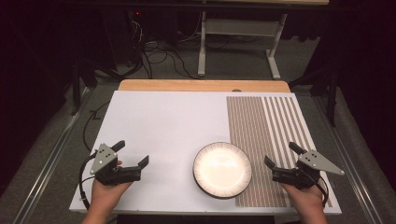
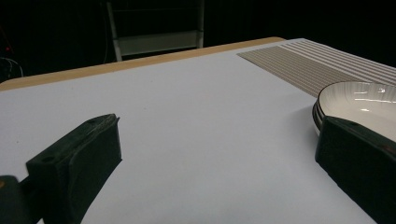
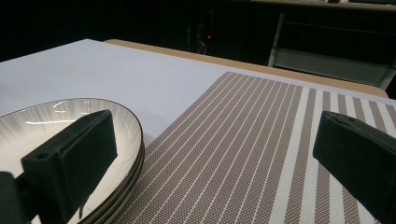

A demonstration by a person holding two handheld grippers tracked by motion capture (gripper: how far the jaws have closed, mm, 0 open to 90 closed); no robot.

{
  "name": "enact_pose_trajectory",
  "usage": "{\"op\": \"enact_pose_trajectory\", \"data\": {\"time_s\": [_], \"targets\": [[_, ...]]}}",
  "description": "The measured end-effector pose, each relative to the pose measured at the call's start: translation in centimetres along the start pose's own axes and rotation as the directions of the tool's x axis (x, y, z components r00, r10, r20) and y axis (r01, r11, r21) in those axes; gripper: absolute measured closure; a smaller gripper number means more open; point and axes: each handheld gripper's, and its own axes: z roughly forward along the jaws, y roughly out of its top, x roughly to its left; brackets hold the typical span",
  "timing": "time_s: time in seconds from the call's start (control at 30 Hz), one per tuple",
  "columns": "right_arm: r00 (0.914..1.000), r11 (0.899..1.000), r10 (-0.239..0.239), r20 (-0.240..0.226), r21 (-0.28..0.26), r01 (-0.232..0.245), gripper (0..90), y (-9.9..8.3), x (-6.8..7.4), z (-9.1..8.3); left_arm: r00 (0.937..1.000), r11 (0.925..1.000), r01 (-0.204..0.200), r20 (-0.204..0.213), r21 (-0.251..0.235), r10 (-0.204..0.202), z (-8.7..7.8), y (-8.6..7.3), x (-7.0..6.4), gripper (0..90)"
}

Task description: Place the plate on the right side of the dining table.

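A white plate [image 1: 222, 168] with a dark striped rim lies near the table's front edge, half on the white sheet and half on a brown striped placemat [image 1: 268, 135]. The plate [image 2: 359, 103] shows at the right of the left gripper view and the plate [image 3: 56, 119] at the left of the right gripper view; it looks like a small stack. My left gripper [image 1: 131, 152] is held open to the plate's left, nothing between its jaws. To the plate's right, over the placemat [image 3: 261, 154], my right gripper [image 1: 281, 155] is open and empty too.
A white sheet [image 1: 168, 126] covers most of the wooden table [image 1: 201, 85]. Behind the table stand a metal desk frame [image 1: 238, 42] and loose cables [image 1: 159, 56] on the carpet. Dark surroundings on both sides.
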Motion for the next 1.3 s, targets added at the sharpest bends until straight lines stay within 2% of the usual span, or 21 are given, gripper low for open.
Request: {"op": "enact_pose_trajectory", "data": {"time_s": [0.07,0.3,0.43,0.47,0.57,0.73,0.93,1.1,1.3], "targets": [[1.0,1.0,-0.003,-0.006,0.003,0.003,2.0,0.1,0.1,0.0,0.9999,0.9999,-0.007,-0.016,0.008,0.007,0.0,0.1,-0.1,1.5],[0.9999,1.0,-0.012,-0.006,0.007,0.012,2.3,0.4,0.4,-0.2,0.9998,0.9997,-0.013,-0.013,0.019,0.013,0.1,0.2,-0.1,2.6],[0.9998,1.0,-0.013,-0.013,-0.001,0.013,4.9,0.7,0.7,-0.2,0.9999,0.9995,0.001,-0.013,0.031,-0.001,0.1,0.2,0.0,3.1],[0.9997,1.0,-0.007,-0.023,0.004,0.007,9.8,0.9,0.8,-0.2,0.9999,0.9996,0.0,-0.016,0.03,0.0,0.1,0.1,0.0,3.4],[0.9999,1.0,-0.008,-0.014,0.01,0.008,13.5,1.0,1.1,-0.2,0.9999,0.9995,-0.006,-0.015,0.03,0.006,0.1,0.2,0.0,3.4],[0.9996,1.0,0.005,-0.027,0.022,-0.005,17.4,1.5,1.3,-0.1,0.9999,0.9995,-0.011,-0.012,0.029,0.011,0.1,0.2,-0.1,3.4],[0.9993,0.999,-0.016,-0.034,0.045,0.018,23.8,1.8,1.7,0.1,1.0,0.9996,-0.005,-0.008,0.029,0.006,0.1,0.2,0.0,3.0],[0.9978,0.995,-0.023,-0.063,0.091,0.028,34.6,1.9,2.3,0.7,0.9999,0.9995,-0.008,-0.01,0.029,0.008,0.0,0.2,0.0,2.9],[0.9954,0.989,-0.037,-0.089,0.137,0.049,43.1,1.7,2.6,1.2,1.0,0.9996,-0.005,-0.008,0.028,0.006,0.1,0.2,0.0,2.8]]}}
